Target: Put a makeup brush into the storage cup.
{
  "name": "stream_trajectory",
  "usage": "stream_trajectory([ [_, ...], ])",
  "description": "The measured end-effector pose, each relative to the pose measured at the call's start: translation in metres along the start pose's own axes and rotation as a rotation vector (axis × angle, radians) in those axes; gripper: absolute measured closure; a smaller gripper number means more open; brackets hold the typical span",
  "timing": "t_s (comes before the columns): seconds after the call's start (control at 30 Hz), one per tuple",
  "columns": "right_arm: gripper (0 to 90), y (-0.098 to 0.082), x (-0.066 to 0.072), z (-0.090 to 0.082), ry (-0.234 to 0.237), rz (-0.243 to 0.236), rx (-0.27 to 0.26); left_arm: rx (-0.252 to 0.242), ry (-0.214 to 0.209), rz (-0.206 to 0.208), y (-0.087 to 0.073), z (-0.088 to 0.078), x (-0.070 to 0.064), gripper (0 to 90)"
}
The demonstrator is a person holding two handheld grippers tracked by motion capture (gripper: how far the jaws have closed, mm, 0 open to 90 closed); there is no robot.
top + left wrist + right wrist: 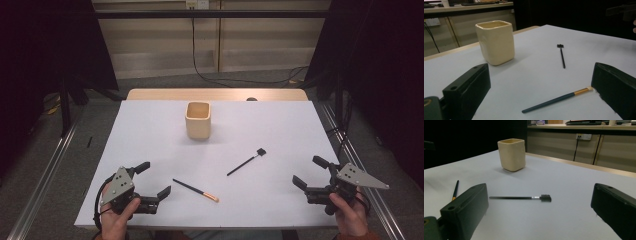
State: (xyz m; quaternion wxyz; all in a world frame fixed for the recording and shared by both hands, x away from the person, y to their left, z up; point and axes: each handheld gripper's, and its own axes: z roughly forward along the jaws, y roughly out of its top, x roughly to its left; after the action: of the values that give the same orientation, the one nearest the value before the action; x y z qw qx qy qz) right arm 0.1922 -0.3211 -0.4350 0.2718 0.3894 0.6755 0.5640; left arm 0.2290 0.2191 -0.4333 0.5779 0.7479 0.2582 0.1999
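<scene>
A cream square cup [198, 120] [495, 42] [512, 154] stands upright at the table's middle back. A dark-handled brush with an orange tip [195, 190] [556, 100] [455, 190] lies flat near the front. To its right a thin black brush with a small dark head [246, 161] [561, 55] [521, 198] also lies flat. My left gripper [154, 180] [541, 85] rests open at the front left, empty. At the front right my right gripper [310, 172] [539, 205] is open and holds nothing.
The white table top [150, 135] ends at a wooden strip [215, 94] along the back. Metal rails [45, 175] run on the floor at both sides. A black cable [200, 70] lies on the floor behind the table.
</scene>
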Motion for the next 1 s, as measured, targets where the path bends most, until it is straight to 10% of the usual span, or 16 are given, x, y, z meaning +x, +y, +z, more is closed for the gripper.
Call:
stream_trajectory([
  [1.0, 0.0, 0.0007, -0.0011, 0.0040, 0.021, 0.017, -0.008, 0.025, -0.024, -0.005, 0.0003, -0.0002, -0.0031, 2.3],
])
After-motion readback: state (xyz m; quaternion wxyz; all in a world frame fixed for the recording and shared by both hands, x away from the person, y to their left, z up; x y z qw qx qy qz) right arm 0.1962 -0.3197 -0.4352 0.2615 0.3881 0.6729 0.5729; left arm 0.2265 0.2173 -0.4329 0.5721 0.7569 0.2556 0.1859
